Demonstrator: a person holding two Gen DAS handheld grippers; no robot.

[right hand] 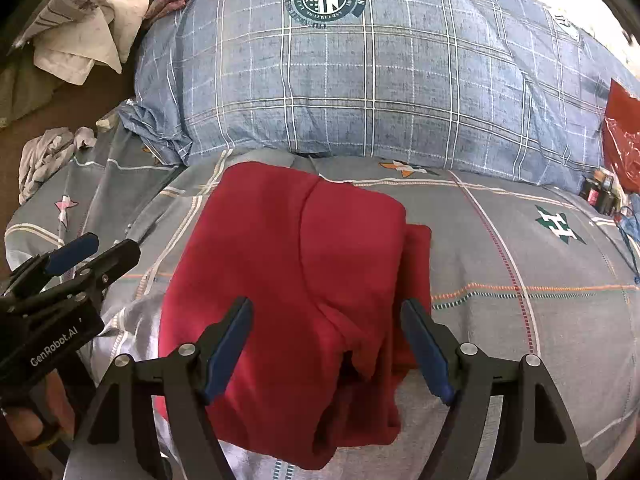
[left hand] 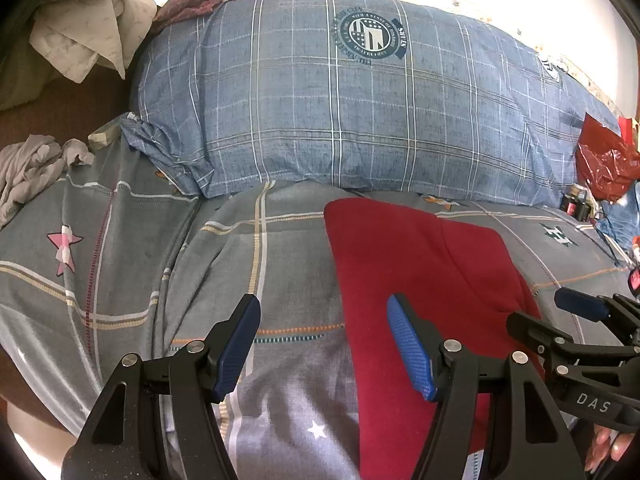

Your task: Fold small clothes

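The left claw (left hand: 324, 344) is wide open and holds nothing. The right claw (right hand: 326, 344) is wide open too, just above the red shirt (right hand: 288, 272). The folded shirt lies on the gray bed (right hand: 500, 264), near a big blue pillow (right hand: 360, 80).

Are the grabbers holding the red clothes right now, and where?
No. Both grippers, left and right, have their fingers spread open above the red garment, which lies folded on the bedsheet. Nothing is held.
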